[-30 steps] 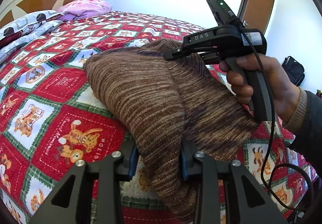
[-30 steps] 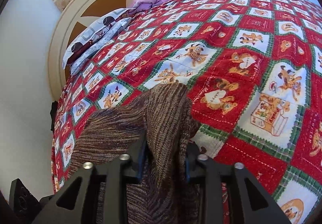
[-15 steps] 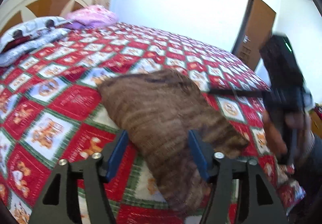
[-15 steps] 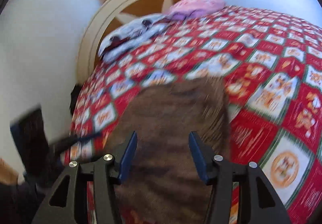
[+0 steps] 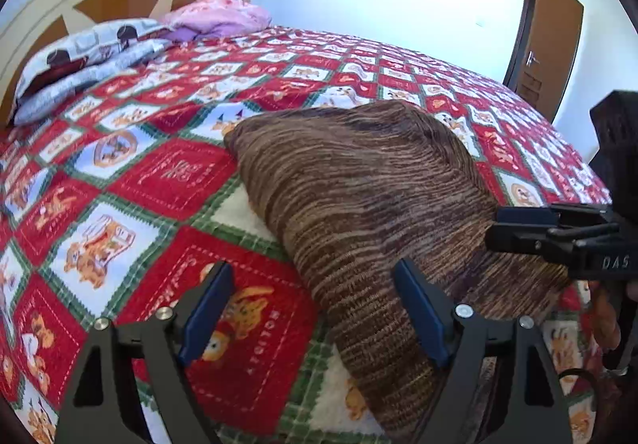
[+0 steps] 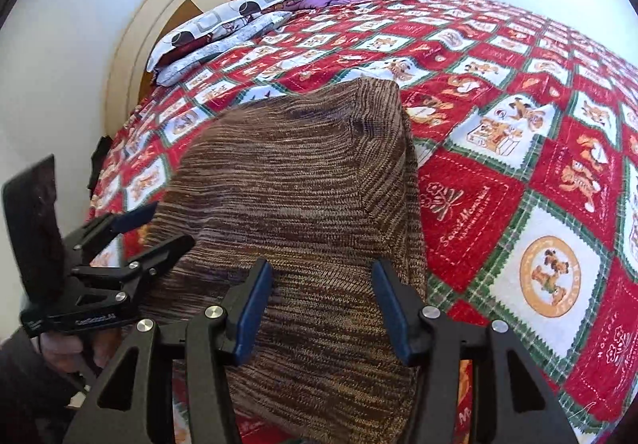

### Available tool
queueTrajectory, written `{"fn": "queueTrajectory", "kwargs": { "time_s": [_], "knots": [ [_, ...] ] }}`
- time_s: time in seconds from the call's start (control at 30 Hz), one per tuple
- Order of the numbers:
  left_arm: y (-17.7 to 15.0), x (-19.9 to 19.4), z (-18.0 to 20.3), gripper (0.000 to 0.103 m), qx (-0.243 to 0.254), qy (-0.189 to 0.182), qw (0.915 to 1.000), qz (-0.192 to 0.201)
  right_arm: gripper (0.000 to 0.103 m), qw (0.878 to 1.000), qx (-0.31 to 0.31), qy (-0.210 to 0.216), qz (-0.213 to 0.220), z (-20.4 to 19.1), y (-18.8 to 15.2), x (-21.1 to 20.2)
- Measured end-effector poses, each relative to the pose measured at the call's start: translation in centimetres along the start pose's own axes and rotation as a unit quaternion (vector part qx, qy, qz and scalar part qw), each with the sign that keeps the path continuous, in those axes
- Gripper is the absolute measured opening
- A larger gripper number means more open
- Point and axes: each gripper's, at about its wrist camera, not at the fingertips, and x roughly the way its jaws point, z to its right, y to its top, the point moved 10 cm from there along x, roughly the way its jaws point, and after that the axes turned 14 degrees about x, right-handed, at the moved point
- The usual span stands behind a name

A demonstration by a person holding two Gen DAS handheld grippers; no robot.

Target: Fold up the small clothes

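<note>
Left wrist only: brown door (image 5: 552, 41)

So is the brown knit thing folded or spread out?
Folded. The brown knit garment lies doubled into a compact, thick bundle on the quilt, with a rounded fold edge along its right side.

Left gripper (image 5: 315, 308): jaws opening, blue pads spread wide, nothing pressed between them. Right gripper (image 6: 323, 308): jaws held apart, pads clear of any grip; each is seen beside the other.
</note>
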Motion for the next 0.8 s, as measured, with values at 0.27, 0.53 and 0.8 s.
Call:
{"fn": "queueTrajectory", "kwargs": {
  "time_s": [0.27, 0.53, 0.8],
  "knots": [
    [0.2, -3.4, -0.2, 0.086, 0.02, 0.02, 0.9996, 0.005, 0.055, 0.999, 0.007, -0.027, 0.029, -0.1, -0.5, -2.7],
    [0.7, -8.6, 0.8, 0.087, 0.037, 0.025, 0.9984, 0.035, 0.055, 0.994, 0.004, -0.062, 0.088, -1.6, -2.2, -7.5],
    [2.5, -13.0, 2.9, 0.094, 0.058, 0.023, 0.9945, 0.084, 0.068, 0.978, -0.034, -0.091, 0.185, -5.1, -3.2, -14.0]
  ]
}}
